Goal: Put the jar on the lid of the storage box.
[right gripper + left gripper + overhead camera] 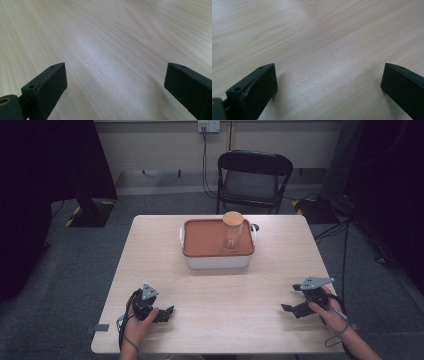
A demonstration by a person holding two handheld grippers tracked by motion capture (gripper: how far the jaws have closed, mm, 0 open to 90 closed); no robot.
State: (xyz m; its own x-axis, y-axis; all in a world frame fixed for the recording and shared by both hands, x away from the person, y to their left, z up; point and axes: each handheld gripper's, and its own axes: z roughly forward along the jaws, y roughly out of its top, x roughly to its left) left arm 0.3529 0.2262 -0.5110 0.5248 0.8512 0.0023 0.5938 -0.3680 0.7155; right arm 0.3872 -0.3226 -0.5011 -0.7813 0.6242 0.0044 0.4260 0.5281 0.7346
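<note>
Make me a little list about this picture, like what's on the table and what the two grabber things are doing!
table: light wood table, seen from above
box: white box with an orange lid, at the far middle of the table
jar: clear glass jar with a round wooden lid, standing upright on the orange lid, toward its right end
left gripper: left gripper low over the near left of the table, jaws wide apart, nothing between them
right gripper: right gripper at the near right, jaws wide apart, nothing between them
behind the table: black folding chair
</note>
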